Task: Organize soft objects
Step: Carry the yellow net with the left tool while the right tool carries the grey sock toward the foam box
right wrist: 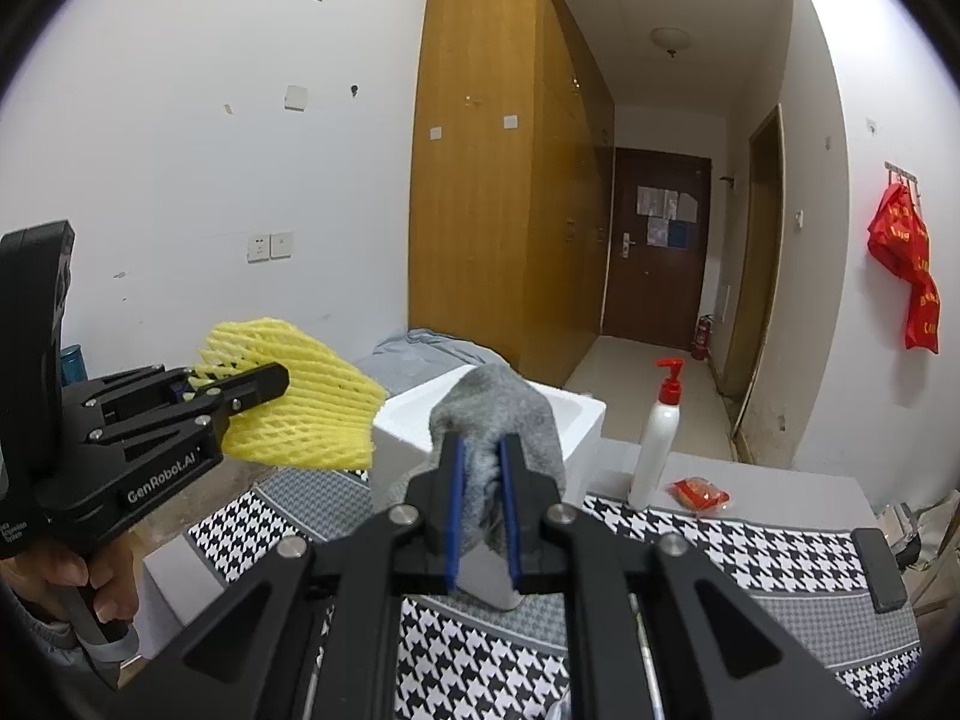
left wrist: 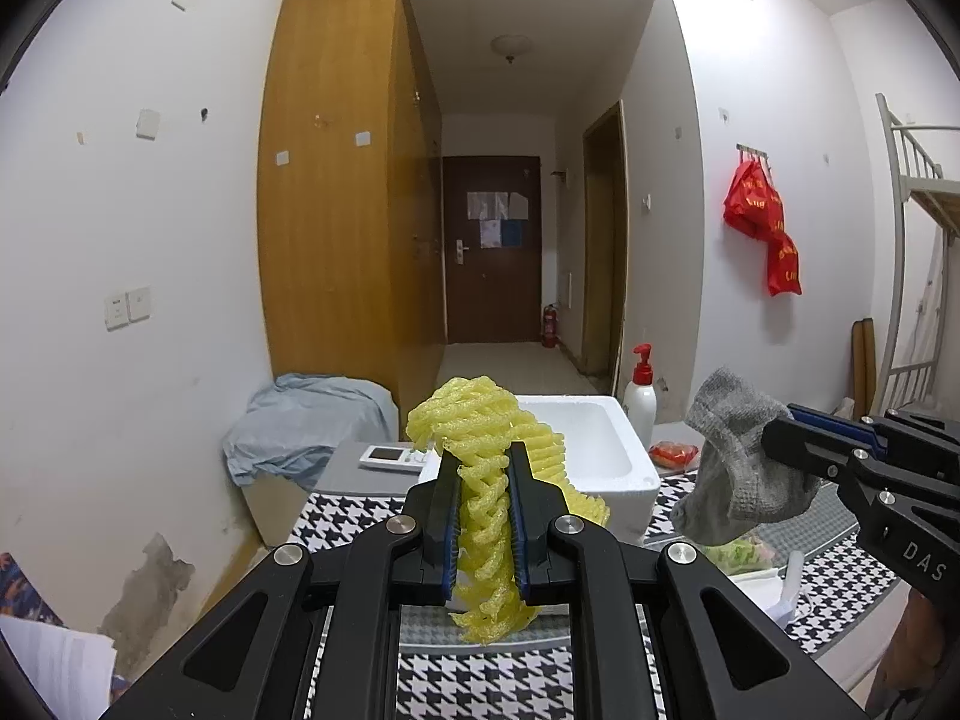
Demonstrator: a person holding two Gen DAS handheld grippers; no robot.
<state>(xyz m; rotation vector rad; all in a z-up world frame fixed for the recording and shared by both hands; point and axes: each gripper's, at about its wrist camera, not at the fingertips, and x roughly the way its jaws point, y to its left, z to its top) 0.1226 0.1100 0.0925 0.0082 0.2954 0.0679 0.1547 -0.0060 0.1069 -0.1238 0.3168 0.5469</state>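
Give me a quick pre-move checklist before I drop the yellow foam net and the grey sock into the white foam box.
1. Left gripper clamped on the yellow foam net: ok.
2. Right gripper clamped on the grey sock: ok.
3. Both items lifted off the houndstooth cloth: ok.
4. White foam box open on top: ok, no lid seen.
5. Box interior free: cannot tell, the net and sock hide part of it.
6. Pump bottle out of the path: ok, it stands beside the box, at its right.
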